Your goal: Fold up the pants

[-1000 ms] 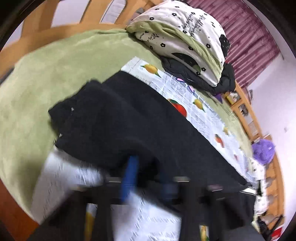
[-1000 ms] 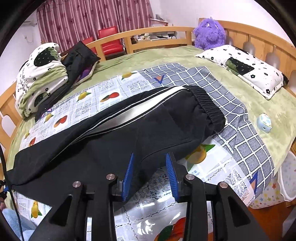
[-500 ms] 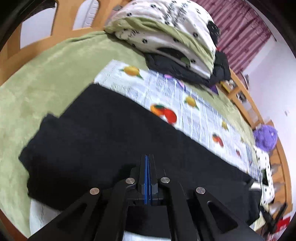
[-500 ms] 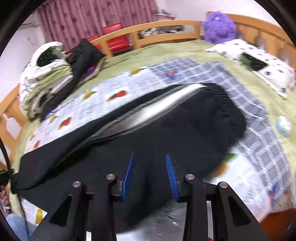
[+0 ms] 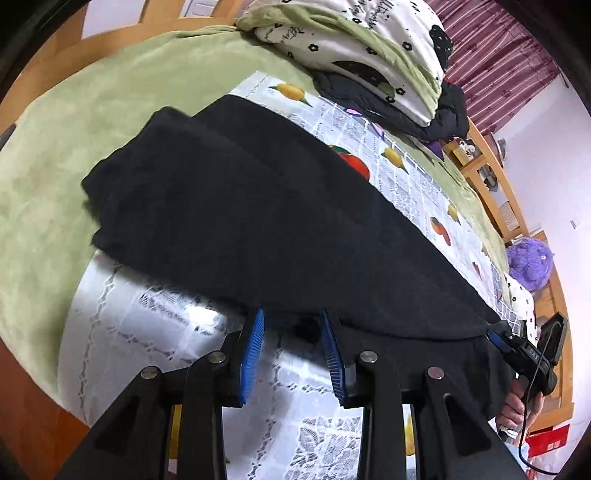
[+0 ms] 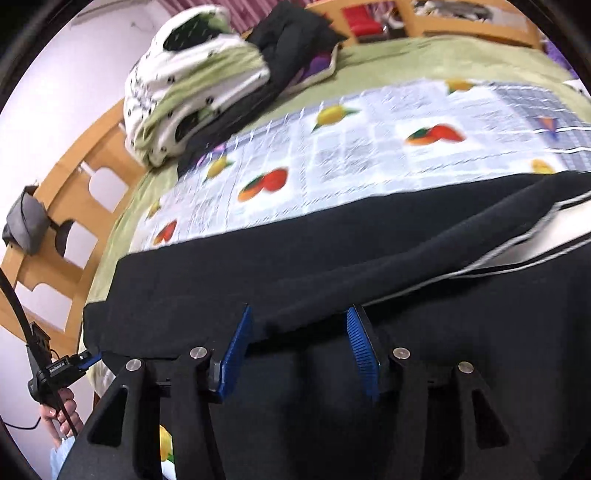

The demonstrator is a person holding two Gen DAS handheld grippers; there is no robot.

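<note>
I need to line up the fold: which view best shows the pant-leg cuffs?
The left wrist view: the black pants' cuff end lies sharp and whole on the green blanket. The right wrist view shows it only as a blurred corner.

The right gripper (image 6: 295, 350) hangs with jaws spread over the black pants (image 6: 332, 258) (white side stripe showing) on the fruit-print cloth (image 6: 369, 147).

It was a home bedroom: a wooden-framed bed (image 5: 110, 33), a folded quilt (image 5: 362, 48) at 12 o'clock, maroon curtains (image 5: 506, 62) at 1 o'clock.
</note>
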